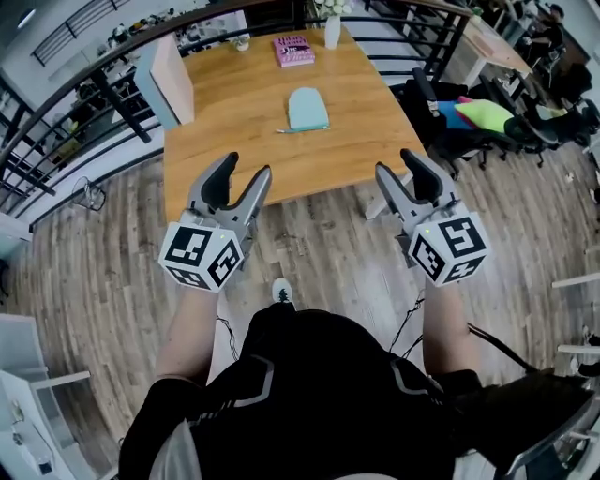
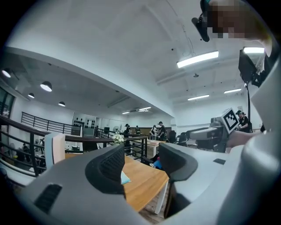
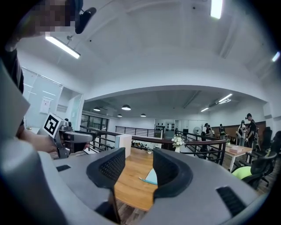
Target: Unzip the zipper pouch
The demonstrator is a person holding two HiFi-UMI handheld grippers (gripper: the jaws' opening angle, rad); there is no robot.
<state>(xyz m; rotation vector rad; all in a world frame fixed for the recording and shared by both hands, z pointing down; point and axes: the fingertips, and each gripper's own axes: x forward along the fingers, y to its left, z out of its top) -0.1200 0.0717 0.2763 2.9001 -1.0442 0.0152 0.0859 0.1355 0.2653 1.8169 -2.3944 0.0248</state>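
1. Zipper pouch (image 1: 307,109): pale teal, lying flat near the middle of the wooden table (image 1: 216,159). Rounded end pointing away, straight edge facing the person. Well apart from the pink book (image 1: 293,50) and the white vase (image 1: 332,28) at the far end.
2. Left gripper (image 1: 247,167): held level, short of the table's near edge. Jaws spread wide with nothing gripped; only tabletop and a far-off sliver of the pouch (image 2: 124,178) seen through the gap.
3. Right gripper (image 1: 396,162): likewise wide open and empty, aimed at the table, with the pouch (image 3: 151,176) well ahead between the jaws.
4. Probably soft, light and floppy: thin fabric, seemingly near empty. Apt to slide on the smooth wood and to bunch up if tugged from one point only.
5. Best taken in two places: one gripper pinching the fabric at the end of the zipper line as an anchor, the other nipping the pull. Thin strip (image 1: 281,130) along the near edge, jutting out a little at the left, possibly the pull. Too small to tell for sure.
6. Unzipping judged not begun: reach across the table needed first.
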